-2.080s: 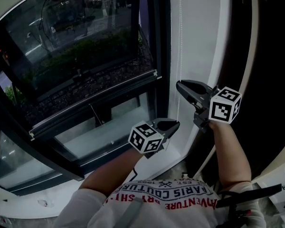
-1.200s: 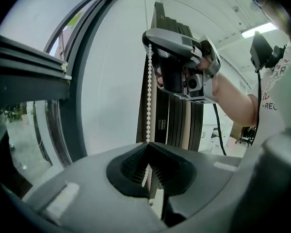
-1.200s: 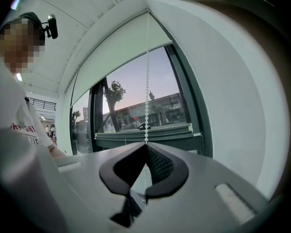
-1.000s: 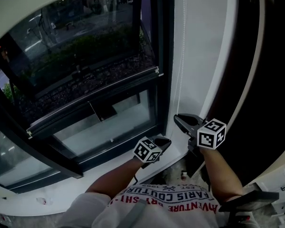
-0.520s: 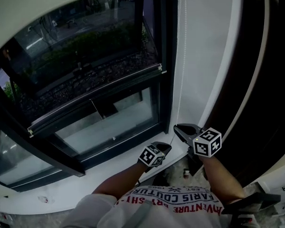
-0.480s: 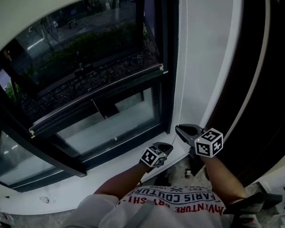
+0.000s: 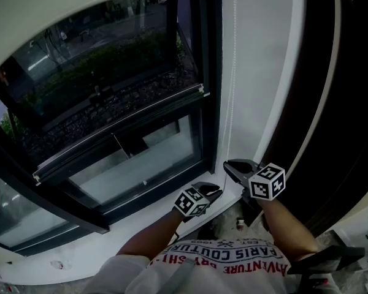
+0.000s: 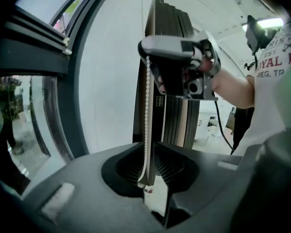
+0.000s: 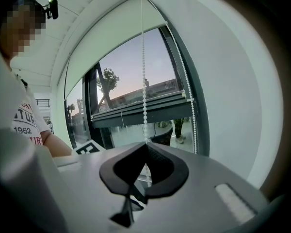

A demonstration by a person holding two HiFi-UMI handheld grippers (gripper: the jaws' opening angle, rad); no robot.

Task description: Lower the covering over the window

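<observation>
Pinches the upright bead cord (image 7: 229, 103) right of the window (image 7: 110, 97) in the closed right hand-held gripper (image 7: 227, 164), left hand-held gripper (image 7: 215, 189) just below, jaws just opened loosely around the cord, blind (image 7: 80, 8) high above.

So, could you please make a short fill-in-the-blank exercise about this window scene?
1. The right gripper is ___ on the bead chain.
2. In the head view, the bead chain hangs to the ___ of the window.
3. The white roller blind covers only the window's ___ part.
Missing words: shut; right; top.
</observation>
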